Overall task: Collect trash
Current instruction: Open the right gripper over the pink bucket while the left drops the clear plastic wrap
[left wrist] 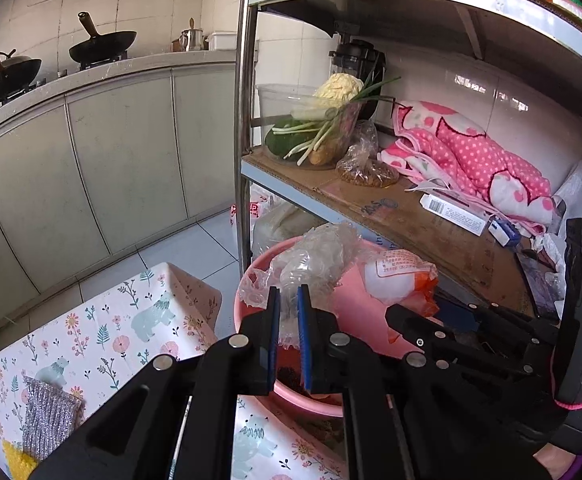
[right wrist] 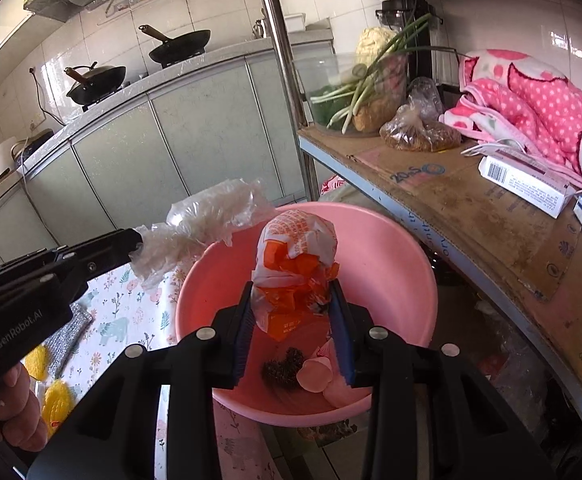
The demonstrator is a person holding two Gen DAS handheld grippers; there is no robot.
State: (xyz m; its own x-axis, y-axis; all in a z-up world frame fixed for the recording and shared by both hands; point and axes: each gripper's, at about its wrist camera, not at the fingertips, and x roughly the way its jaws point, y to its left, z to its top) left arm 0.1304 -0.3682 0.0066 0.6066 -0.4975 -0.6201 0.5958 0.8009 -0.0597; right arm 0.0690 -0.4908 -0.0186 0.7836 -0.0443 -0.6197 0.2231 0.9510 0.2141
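Gripping crumpled clear plastic, my left tongs are clamped on it above the pink basin. My right tongs squeeze an orange-and-white wrapper over the same basin. Only the right view shows dark scraps and pink peels inside.

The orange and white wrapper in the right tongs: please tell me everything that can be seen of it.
The orange and white wrapper is a crumpled bundle, seemingly of thin plastic or paper. Its upper part is white with red printed text; its lower part is torn orange pieces. It stands roughly upright, pinched from both sides by the blue pads of the right tongs, and hangs over the pink basin, not resting on it. Dark scraps and pink peel-like pieces lie on the basin's bottom below.
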